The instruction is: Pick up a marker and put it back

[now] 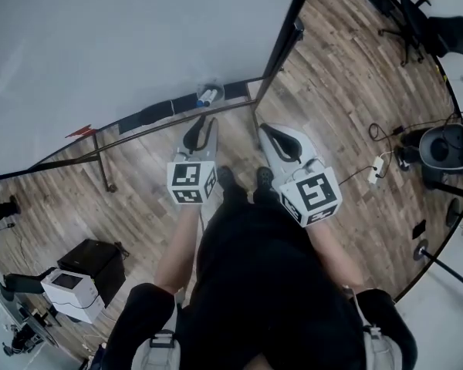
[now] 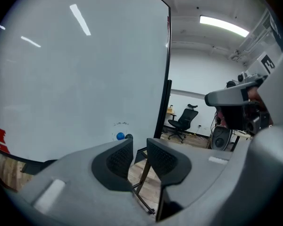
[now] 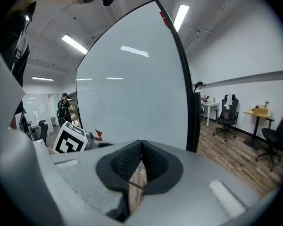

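With our left claw (image 2: 139, 147) slightly open and right claw (image 3: 141, 144) closed empty, we risk knocking the markers (image 1: 207, 96) off the whiteboard (image 1: 123, 45) if misaligned

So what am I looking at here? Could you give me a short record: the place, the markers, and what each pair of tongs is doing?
Place: Whiteboard on a stand, over a wood floor
Markers: at the board's lower edge, one with a blue cap, untouched
Left tongs: jaws slightly apart, nothing between them
Right tongs: jaws together, empty
Task state: no marker picked up yet; both tongs are held short of the board
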Tool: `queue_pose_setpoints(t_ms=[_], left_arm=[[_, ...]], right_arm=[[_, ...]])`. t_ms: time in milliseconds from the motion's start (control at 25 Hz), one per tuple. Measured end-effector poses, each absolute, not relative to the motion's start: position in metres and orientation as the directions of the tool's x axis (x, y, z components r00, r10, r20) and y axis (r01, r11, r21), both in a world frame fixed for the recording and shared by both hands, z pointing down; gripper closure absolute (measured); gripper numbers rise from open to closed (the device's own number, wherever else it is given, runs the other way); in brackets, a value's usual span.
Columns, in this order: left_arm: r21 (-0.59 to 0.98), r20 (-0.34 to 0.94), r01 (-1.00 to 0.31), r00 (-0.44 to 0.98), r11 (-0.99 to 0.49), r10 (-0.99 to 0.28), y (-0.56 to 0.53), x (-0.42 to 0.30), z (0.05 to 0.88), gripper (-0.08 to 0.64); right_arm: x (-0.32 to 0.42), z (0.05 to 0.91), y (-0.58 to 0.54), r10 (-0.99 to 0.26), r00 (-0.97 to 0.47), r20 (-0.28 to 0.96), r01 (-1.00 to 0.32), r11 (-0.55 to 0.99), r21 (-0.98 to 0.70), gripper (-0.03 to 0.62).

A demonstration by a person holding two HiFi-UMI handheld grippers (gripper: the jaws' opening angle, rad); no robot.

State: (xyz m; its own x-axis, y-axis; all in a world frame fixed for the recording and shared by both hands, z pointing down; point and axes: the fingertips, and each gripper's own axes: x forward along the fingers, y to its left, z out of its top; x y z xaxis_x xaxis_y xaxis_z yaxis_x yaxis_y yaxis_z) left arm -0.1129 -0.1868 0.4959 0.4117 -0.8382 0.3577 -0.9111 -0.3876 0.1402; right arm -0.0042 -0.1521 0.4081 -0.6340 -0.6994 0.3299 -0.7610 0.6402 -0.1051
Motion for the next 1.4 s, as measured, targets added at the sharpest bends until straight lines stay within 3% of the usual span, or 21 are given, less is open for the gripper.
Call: queue_pose_setpoints(t_ms=[1400], left_arm=[[0.113,0.379,-0.884,0.46,-0.453,-0.803,-0.227,-0.113,0.52,0.472]], right_arm=[[0.008,0.421,-0.144,-0.752,-0.531,0.389,-0.838,0.535,-0.109,0.591]])
